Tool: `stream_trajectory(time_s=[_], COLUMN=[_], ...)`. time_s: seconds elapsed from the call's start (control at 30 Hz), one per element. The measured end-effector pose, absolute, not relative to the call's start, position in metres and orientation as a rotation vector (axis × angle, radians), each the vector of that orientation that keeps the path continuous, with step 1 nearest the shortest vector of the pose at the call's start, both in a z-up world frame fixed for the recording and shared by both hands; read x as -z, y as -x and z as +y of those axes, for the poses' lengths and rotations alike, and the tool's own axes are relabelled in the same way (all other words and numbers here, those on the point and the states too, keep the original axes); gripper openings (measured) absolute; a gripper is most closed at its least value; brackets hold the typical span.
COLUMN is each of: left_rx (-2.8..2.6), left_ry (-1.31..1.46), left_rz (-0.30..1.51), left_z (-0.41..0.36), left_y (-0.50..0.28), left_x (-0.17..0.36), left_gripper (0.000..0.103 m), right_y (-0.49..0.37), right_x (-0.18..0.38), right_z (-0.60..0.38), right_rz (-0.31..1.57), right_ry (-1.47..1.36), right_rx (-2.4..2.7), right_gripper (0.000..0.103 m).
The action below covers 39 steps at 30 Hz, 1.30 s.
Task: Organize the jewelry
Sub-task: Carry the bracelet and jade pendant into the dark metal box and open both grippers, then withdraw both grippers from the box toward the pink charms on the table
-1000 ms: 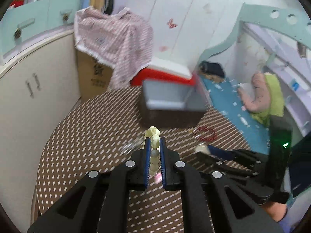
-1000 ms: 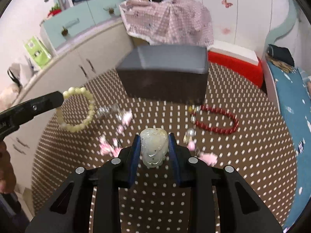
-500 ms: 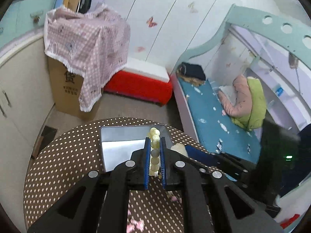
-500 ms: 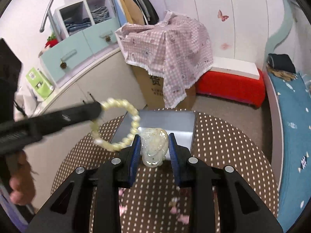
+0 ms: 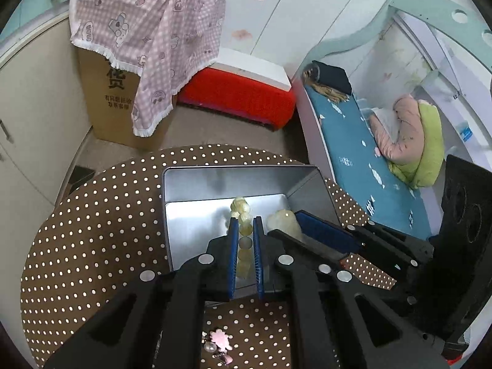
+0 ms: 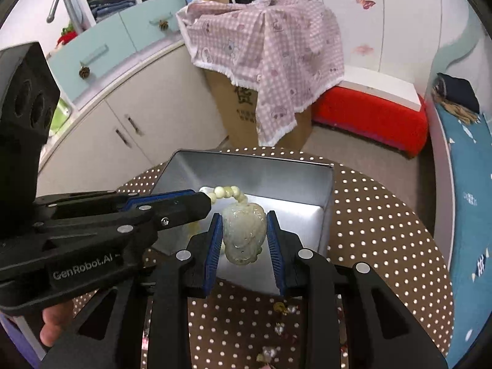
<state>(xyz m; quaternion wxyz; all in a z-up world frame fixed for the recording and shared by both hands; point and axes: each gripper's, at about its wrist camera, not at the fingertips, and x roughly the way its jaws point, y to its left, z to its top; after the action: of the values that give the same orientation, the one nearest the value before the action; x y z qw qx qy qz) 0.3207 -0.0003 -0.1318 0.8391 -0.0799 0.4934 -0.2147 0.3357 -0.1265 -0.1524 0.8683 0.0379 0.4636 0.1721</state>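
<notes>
My right gripper [image 6: 244, 236] is clamped on the jade pendant [image 6: 244, 234], my left gripper [image 5: 245, 240] pinched on the bead bracelet [image 5: 242, 215]; both hang over the open metal tin [image 6: 327, 184]. I'd lower each near the floor (they're crowding) before letting go, one at a time.

A metal tin [image 6: 326, 190] sits on the desk [image 6: 384, 230] at frame centre. Above its open inside hang a bead bracelet [image 5: 243, 215] and, right of it, a carved pendant [image 6: 244, 230]. Hair clips [image 5: 220, 341] lie on the desk at the lower frame edge.
</notes>
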Motion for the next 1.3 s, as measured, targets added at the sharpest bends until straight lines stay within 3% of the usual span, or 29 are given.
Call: stream_trajectory(time_s=[0.07, 0.13, 0.2, 0.47, 0.53, 0.63, 0.73, 0.87, 0.97, 1.3], left_rx=[0.450, 0.430, 0.422, 0.436, 0.439, 0.410, 0.370, 0.304, 0.257, 0.117], left_ry=[0.171, 0.163, 0.165, 0.211, 0.220, 0.222, 0.198, 0.192, 0.162, 0.121], left_rz=[1.046, 1.039, 1.029, 0.995, 0.976, 0.920, 0.860, 0.783, 0.743, 0.742], left_z=[0.000, 0.001, 0.004, 0.011, 0.015, 0.024, 0.034, 0.048, 0.054, 0.066], left_y=[-0.321, -0.321, -0.321, -0.313, -0.307, -0.293, -0.276, -0.243, -0.219, -0.160], left_x=[0.132, 0.131, 0.129, 0.115, 0.107, 0.091, 0.076, 0.059, 0.055, 0.082], left_gripper=[0.011, 0.031, 0.040, 0.040, 0.041, 0.061, 0.071, 0.075, 0.079, 0.080], right_y=[-0.337, -0.341, -0.342, -0.341, -0.335, -0.322, -0.301, -0.269, -0.240, -0.175], right_x=[0.154, 0.156, 0.157, 0.153, 0.147, 0.132, 0.113, 0.095, 0.084, 0.093], right_z=[-0.125, -0.123, -0.123, -0.125, -0.130, -0.137, -0.145, -0.156, -0.167, -0.196], right_rz=[0.975, 0.980, 0.987, 0.979, 0.962, 0.925, 0.871, 0.807, 0.766, 0.751], right_ry=[-0.077, -0.077, -0.082, -0.116, -0.132, -0.126, -0.125, -0.105, -0.097, -0.076], right_rx=[-0.358, -0.353, -0.355, -0.360, -0.347, -0.323, -0.314, -0.281, -0.253, -0.188], right_gripper=[0.029, 0.029, 0.029, 0.031, 0.039, 0.045, 0.048, 0.056, 0.058, 0.061])
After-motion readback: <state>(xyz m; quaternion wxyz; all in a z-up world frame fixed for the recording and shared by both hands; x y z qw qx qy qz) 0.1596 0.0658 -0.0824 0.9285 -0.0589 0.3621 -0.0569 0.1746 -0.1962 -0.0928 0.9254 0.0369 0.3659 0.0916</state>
